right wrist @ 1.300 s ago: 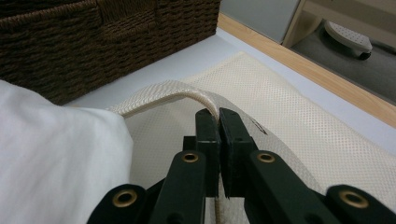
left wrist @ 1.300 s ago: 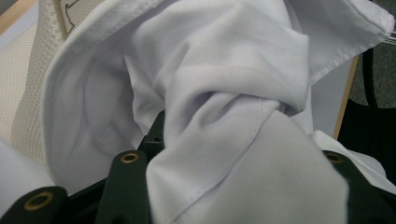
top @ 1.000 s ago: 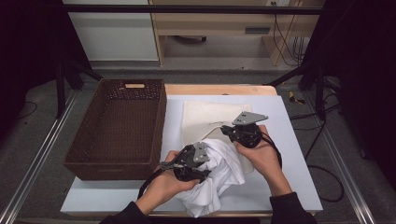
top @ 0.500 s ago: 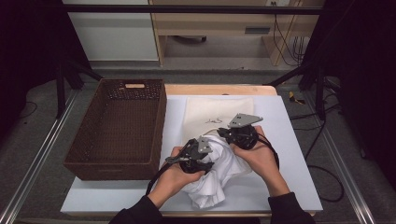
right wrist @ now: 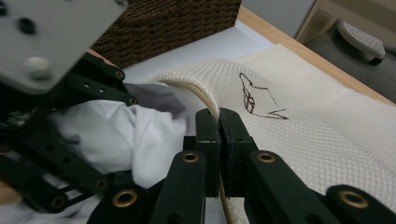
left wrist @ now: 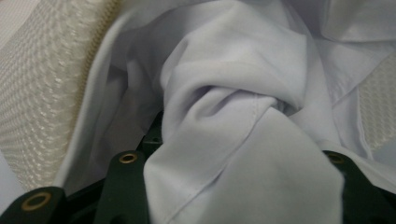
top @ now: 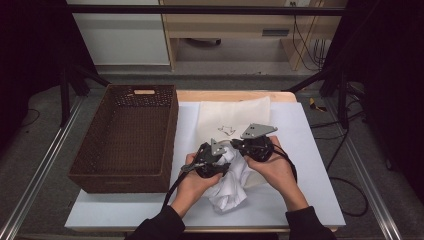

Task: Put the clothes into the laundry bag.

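A white-topped counter (top: 310,200) lies before me, a brown woven basket (top: 125,137) on its left side and dark floor all round. On it lies a cream mesh bag (right wrist: 327,135) with a small drawing, and I judge I am stuffing a white garment (top: 230,185) through its opening. My right tongs (right wrist: 219,126) are pinched shut on the bag's rim, lifting it. My left tongs (top: 212,160) grip a bunched fold of the garment at the mouth. Next I must push the cloth deeper without losing the rim. How much is already inside I cannot tell; folds hide the left tong tips.
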Demonstrator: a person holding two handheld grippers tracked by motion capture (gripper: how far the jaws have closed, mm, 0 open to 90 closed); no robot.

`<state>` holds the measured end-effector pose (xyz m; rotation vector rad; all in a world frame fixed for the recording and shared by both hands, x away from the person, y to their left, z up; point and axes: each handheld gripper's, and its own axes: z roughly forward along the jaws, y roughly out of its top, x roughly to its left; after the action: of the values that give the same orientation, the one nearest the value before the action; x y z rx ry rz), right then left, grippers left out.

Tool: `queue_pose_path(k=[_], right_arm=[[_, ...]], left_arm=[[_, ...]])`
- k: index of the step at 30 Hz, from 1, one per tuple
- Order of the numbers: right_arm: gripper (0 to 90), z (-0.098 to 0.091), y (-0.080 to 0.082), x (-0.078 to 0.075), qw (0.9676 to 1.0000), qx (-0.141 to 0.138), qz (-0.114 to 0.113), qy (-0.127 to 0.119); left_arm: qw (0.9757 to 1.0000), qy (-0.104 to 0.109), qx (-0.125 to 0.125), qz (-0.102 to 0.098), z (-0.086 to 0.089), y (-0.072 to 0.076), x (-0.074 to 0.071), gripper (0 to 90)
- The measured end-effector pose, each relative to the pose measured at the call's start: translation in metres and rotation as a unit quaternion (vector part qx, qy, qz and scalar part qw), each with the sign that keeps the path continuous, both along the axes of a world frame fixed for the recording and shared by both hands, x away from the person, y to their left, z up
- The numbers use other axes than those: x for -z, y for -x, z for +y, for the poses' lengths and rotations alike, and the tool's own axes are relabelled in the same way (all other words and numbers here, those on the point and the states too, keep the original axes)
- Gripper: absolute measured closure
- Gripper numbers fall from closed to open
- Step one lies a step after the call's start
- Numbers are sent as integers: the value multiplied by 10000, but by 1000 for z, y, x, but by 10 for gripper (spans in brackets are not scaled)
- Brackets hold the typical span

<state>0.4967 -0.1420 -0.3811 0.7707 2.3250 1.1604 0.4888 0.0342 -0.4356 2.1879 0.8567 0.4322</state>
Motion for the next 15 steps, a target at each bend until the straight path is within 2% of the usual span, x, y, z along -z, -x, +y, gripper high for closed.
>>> queue_pose_path(k=[8,15], right_arm=[[876,1,1,-2,10000,-67,-44,-12],[876,-1,-1,1,10000,-46,10,7]], left_arm=[[9991,208,-364,-89,-2,-9,0,498],[9984,228,-493,-154,-5,-10,4,461]])
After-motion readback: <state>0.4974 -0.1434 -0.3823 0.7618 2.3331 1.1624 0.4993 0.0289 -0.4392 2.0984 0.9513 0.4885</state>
